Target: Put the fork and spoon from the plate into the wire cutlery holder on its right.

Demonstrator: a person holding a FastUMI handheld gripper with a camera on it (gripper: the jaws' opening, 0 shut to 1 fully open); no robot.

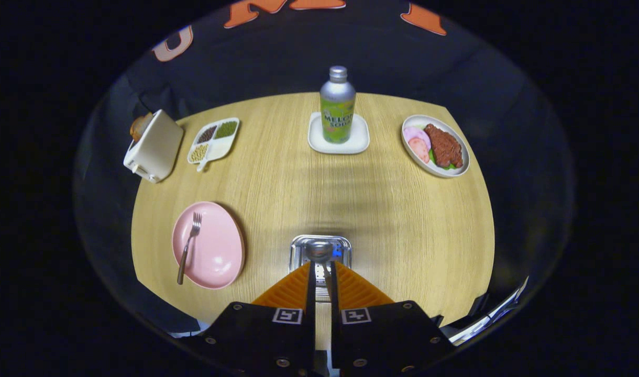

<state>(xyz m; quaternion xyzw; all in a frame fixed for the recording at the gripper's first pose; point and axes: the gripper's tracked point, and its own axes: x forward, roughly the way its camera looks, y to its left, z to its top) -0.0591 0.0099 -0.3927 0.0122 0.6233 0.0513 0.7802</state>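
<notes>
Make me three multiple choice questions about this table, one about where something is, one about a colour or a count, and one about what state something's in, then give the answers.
1. Where does the fork lie?
A. On the pink plate
B. Beside the bottle
C. In the divided tray

2. How many compartments of the divided tray hold beans or grains?
A. One
B. Three
C. Five

3. What are the fingers of the gripper doing?
A. Spread wide, nothing between them
B. Closed on the spoon above the wire cutlery holder
C. Closed on the fork

Answers:
1 A, the fork's tines rest on the plate, its handle end over the rim.
2 B, dark, green and pale fillings show.
3 B, the spoon's handle runs between the near-closed fingers.
</notes>
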